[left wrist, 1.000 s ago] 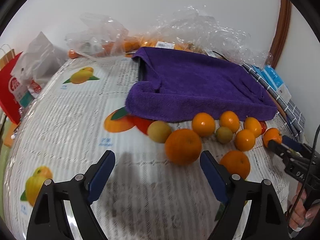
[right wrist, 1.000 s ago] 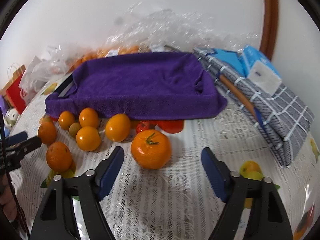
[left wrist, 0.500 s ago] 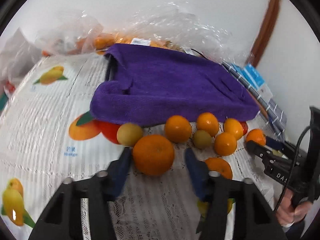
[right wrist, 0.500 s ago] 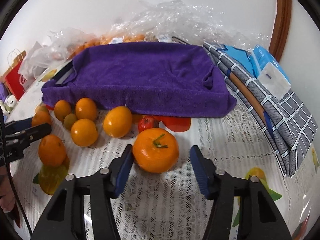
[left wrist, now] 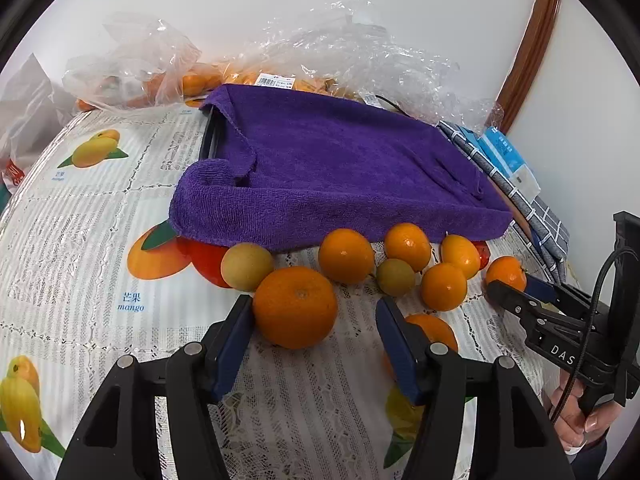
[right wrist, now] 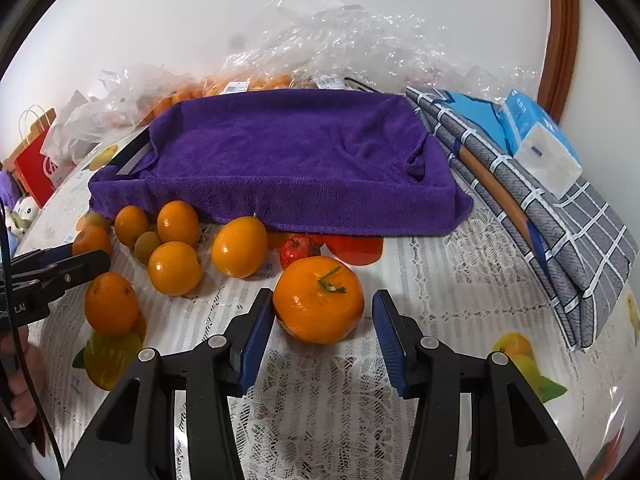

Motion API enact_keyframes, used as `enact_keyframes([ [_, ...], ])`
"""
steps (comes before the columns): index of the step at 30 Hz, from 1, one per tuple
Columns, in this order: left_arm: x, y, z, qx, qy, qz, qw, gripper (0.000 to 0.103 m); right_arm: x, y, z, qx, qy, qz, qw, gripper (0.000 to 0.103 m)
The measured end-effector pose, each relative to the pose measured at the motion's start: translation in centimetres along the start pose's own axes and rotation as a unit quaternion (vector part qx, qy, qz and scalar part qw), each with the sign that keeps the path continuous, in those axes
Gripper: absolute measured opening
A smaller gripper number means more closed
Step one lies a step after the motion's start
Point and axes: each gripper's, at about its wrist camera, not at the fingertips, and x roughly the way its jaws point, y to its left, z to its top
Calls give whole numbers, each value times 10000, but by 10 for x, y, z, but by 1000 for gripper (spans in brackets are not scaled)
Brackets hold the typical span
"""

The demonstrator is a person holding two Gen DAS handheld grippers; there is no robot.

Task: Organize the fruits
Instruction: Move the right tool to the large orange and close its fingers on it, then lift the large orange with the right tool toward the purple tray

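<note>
Since 1 s ago both grippers have narrowed & moved in. Left gripper (left wrist: 314, 322) brackets a big orange (left wrist: 295, 307), right gripper (right wrist: 323, 322) the stemmed orange (right wrist: 319, 299); neither clenched yet, gaps visible. Purple towel tray (right wrist: 288, 160) holds no fruit; approx. ten fruits sit on the surface (right wrist: 460, 280). Barely started, I judge.

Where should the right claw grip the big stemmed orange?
Across its widest middle, coming in level from the front. The stemmed orange sits between the open right claw fingers with its stem on top; the small red fruit sits close behind, so its flanks are the free faces.
</note>
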Motion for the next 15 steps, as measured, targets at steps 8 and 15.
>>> enact_keyframes([
  [8,-2,5,-1,-128,-50,12,9999,52,3,-1,-1,94,66,146,9998,49],
  [15,-3,13,-1,-327,-106,30,9994,39,1,-1,-1,77,29,213,9997,44],
])
